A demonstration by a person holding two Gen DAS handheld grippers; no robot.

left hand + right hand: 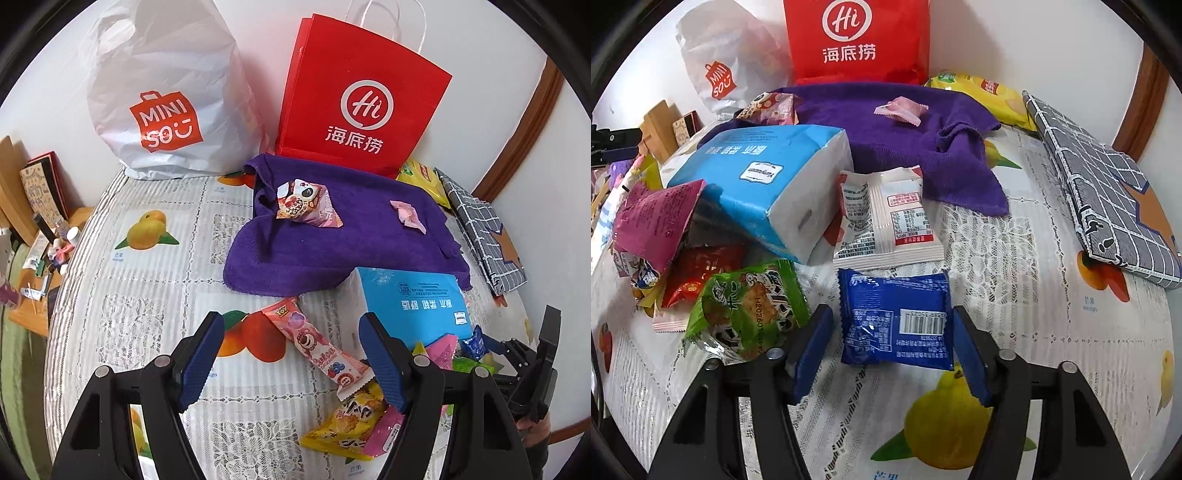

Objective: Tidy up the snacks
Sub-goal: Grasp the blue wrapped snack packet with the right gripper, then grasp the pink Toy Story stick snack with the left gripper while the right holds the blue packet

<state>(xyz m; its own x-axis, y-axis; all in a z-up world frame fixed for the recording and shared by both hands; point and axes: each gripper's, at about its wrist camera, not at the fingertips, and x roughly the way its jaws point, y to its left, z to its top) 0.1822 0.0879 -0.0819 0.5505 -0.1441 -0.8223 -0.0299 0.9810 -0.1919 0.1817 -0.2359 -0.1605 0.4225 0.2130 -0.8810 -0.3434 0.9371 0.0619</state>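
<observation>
The tabletop [1052, 314] wears a fruit-print lace cover. A purple towel [886, 122] lies toward its far edge. Snack packets [894, 317] and a blue tissue pack [768, 177] lie nearer.

purple towel [343, 243]: soft, matt cloth with a fuzzy pile
red bag [364, 99]: smooth matt paper, with white twisted cord handles
white bag [162, 88]: thin, crinkled plastic film
tablecloth [1034, 332]: smooth printed sheet with a lace pattern
blue snack packet [895, 319]: glossy, wrinkled plastic wrapper
green snack packet [746, 306]: shiny film, partly clear
tissue pack [768, 184]: smooth soft plastic wrap
finger pads [812, 349]: blue, finely ribbed; the gripper frames were matt black plastic
</observation>
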